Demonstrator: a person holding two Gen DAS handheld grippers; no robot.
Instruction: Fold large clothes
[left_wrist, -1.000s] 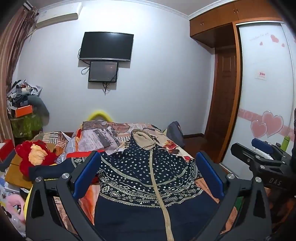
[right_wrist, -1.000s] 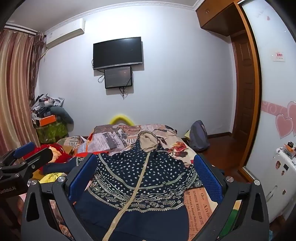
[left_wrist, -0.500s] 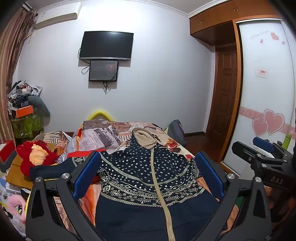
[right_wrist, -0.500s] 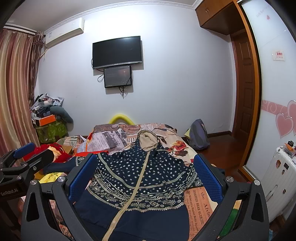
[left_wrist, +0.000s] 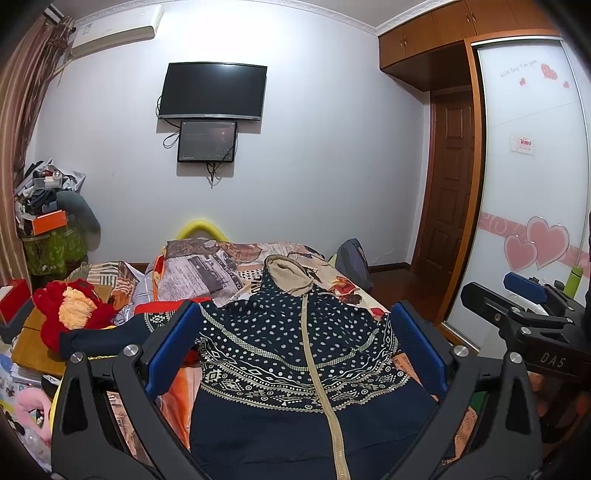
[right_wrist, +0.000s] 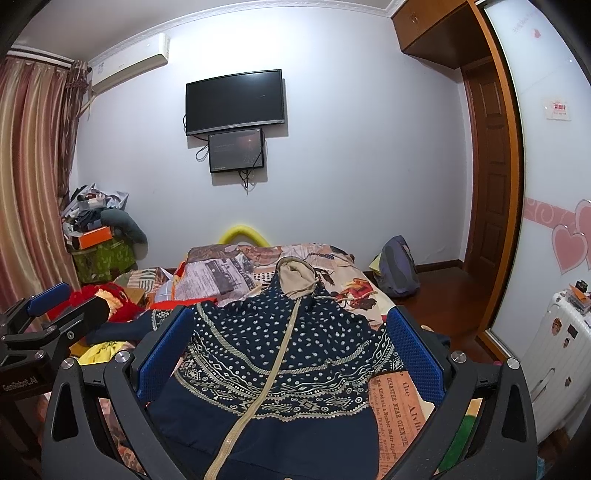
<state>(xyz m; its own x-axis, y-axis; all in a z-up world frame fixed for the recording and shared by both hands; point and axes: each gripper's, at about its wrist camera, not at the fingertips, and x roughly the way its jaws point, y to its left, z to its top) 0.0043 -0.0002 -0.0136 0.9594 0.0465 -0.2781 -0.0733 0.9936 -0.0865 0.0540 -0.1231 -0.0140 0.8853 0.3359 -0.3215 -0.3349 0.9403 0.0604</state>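
Navy hooded jacket (left_wrist: 295, 354) with white dots and a beige zipper lies spread flat on the bed (left_wrist: 221, 266), hood toward the wall. Above its lower part hang the left gripper (left_wrist: 295, 350) and right gripper (right_wrist: 291, 350), both with fingers wide apart, holding nothing.

Navy hoodie (left_wrist: 295, 354) with white dots, beige zipper and diamond bands, tan hood lining. Newspaper-print bedspread (left_wrist: 207, 273) in orange and grey. Red plush toy (left_wrist: 70, 314). Pink hearts on the white wardrobe door (left_wrist: 532, 206).
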